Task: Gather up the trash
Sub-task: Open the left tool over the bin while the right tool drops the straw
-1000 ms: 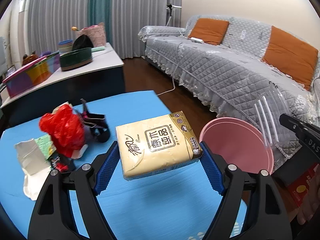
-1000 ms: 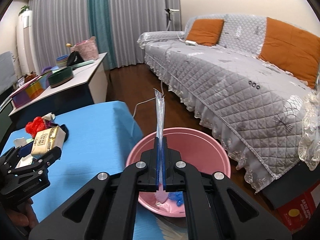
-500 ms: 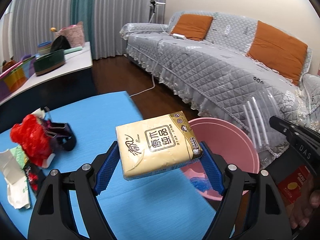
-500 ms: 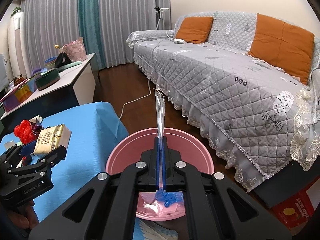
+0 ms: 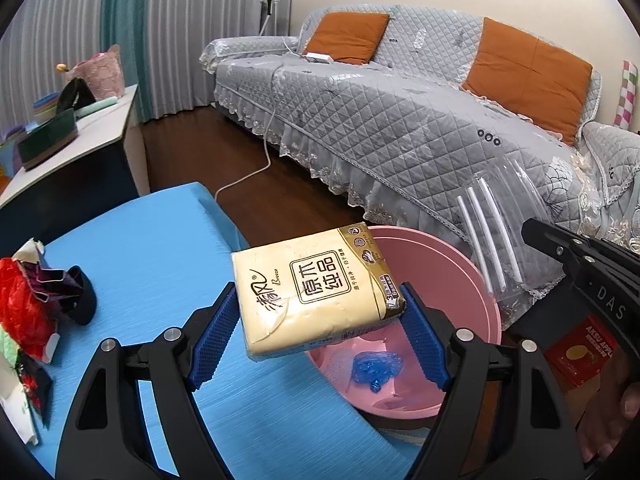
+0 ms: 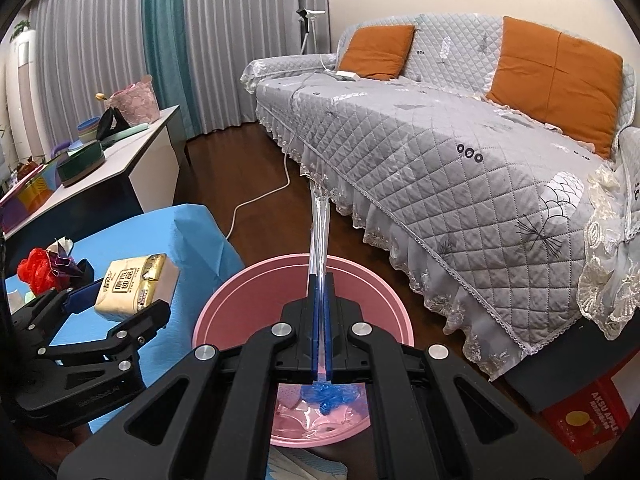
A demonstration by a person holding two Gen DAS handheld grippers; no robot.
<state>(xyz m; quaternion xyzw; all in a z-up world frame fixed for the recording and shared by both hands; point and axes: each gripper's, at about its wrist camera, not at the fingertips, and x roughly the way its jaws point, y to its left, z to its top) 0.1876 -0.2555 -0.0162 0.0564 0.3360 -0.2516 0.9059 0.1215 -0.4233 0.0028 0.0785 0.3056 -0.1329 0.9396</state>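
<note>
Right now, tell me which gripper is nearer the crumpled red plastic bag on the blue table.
Left. The left gripper, clamping the yellow tissue pack, sits beside the red plastic bag. The right gripper, pinching a clear wrapper, is over the pink basin, farther away.

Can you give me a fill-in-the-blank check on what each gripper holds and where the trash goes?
1. The left gripper is clamped on a yellow pack of ____.
2. The right gripper is shut on a clear plastic ____ holding white straws.
3. The basin waiting below both grippers is coloured ____.
4. Crumpled in the basin lies a ____ glove.

Missing words: tissues; bag; pink; blue
</note>
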